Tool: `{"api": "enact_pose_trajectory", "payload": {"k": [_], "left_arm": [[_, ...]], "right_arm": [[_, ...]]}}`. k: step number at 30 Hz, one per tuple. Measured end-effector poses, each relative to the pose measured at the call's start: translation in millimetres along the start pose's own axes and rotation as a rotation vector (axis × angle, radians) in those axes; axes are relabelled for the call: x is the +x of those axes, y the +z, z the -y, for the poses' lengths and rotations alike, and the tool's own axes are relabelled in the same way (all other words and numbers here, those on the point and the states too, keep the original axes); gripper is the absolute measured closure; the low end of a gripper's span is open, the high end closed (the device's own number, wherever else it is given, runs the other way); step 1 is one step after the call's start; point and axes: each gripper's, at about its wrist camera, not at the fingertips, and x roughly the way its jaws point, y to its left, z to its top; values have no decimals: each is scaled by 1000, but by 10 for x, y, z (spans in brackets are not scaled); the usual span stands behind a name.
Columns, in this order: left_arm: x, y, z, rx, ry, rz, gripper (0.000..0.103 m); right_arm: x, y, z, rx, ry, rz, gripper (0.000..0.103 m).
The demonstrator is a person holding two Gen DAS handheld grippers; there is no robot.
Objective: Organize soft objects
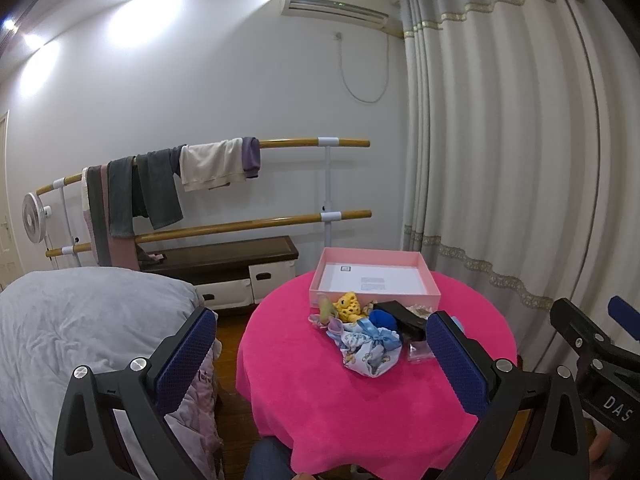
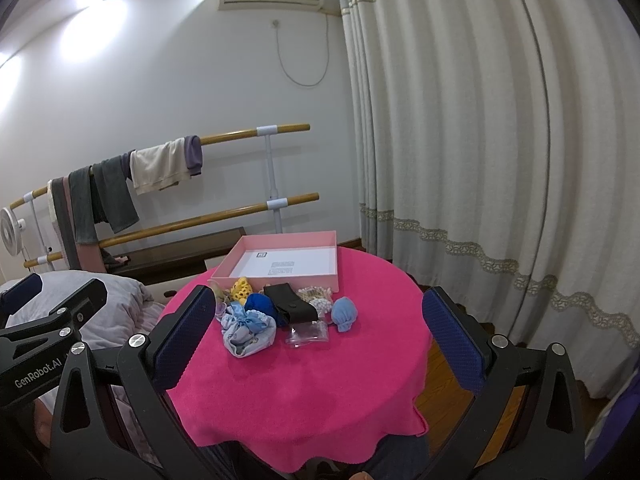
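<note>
A pink open box (image 1: 374,258) (image 2: 280,242) with a white floor stands at the far side of a round table under a pink cloth (image 1: 340,392) (image 2: 304,380). In front of it lies a heap: a pale printed drawstring pouch (image 1: 370,350) (image 2: 248,330), a yellow knitted piece (image 1: 350,306) (image 2: 242,288), a dark blue ball (image 1: 382,318) (image 2: 260,304), a black pouch (image 1: 404,316) (image 2: 290,300), a light blue soft piece (image 2: 345,314) and a clear bag (image 2: 308,332). My left gripper (image 1: 320,344) and right gripper (image 2: 316,324) both hang open near the table's front, holding nothing.
A bed with grey bedding (image 1: 80,328) lies left of the table. Behind stand a wooden rail rack with hung clothes (image 1: 168,188), a low bench (image 1: 224,260) and a fan (image 1: 34,214). Curtains (image 1: 500,160) close the right side.
</note>
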Motion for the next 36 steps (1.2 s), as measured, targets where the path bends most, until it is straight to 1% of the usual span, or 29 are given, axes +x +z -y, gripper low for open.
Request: {"api": "enact_pose_trajectory", "payload": {"k": [10,17,23,31,36], "left_arm": [[67,-11,-27,-9,2,-9,0],[265,-11,-125,-28,9,-34,0],[626,42,-209,-44,23,-84,0],[1175,148,-205,-44,39,-154,0],[1616,146,-160,-49,34,-226,0]], "right_arm": [[89,15,-47,-10,2,-7,0],[259,36,-95,-35,5,-30,0],[548,27,-120,-54,6,-72,0],[1056,-41,-126,-61,6,-164,0],[1423,-104,-74,-68,9,-227,0]]}}
